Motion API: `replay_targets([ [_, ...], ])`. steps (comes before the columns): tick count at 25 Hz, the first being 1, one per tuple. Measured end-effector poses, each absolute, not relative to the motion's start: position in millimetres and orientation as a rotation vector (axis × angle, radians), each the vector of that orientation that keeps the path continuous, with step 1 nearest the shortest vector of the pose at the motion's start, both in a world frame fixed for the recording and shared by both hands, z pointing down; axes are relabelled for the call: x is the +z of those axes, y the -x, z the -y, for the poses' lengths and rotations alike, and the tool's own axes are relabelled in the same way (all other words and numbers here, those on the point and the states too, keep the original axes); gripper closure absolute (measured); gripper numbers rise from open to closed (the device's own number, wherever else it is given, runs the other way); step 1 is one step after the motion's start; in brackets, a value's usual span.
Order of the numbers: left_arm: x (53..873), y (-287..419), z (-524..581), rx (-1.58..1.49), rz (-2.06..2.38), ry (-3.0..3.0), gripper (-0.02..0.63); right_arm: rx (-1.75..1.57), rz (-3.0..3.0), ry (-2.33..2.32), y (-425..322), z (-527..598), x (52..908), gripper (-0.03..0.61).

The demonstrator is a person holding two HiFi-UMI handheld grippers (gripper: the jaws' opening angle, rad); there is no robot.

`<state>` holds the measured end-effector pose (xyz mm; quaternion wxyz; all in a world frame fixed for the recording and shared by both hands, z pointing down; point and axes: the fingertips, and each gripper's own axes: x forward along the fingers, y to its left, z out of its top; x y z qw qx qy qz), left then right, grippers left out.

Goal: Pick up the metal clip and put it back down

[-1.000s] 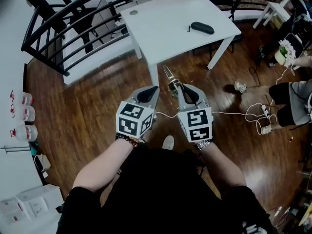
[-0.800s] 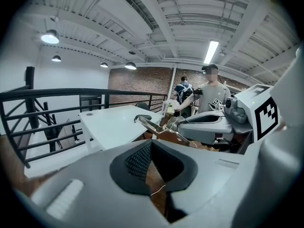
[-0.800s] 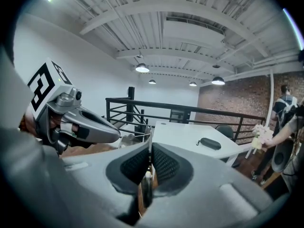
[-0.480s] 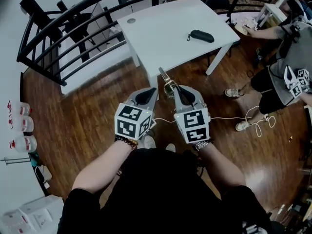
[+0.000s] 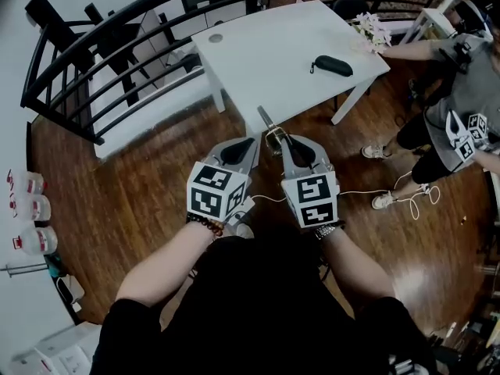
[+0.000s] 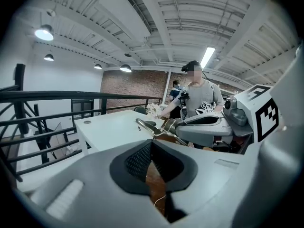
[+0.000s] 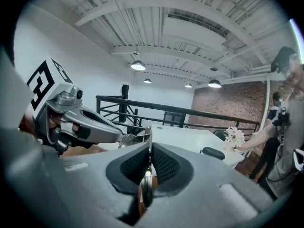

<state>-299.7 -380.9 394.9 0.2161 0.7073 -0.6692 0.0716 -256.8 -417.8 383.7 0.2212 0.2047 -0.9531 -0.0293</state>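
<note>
Clenching the metal clip point(image 5: 266, 121), the right claw point(image 5: 284, 140) hovers beside the closed left claw point(image 5: 250, 142).

Both bare forearms reach forward from the body with elbows bent. They hold the left gripper point(image 5: 250, 141) and the right gripper point(image 5: 283, 139) side by side and near each other, marker cubes turned up toward the head and jaws pointing ahead and a little downward. The left gripper's jaws are closed pad against pad with nothing between them. The right gripper's jaws are clamped on a metal clip point(image 5: 267, 123), which sticks out past the fingertips and leans over toward the left gripper's side.
</note>
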Motion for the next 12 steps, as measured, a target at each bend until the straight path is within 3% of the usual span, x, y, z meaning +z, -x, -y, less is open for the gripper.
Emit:
replay_targets([
  [12,405.1,339.7,397.3,0.179,1.877,-1.911,0.600,-0.097,2.628,-0.524,296.9,441.4,391.2,0.584],
])
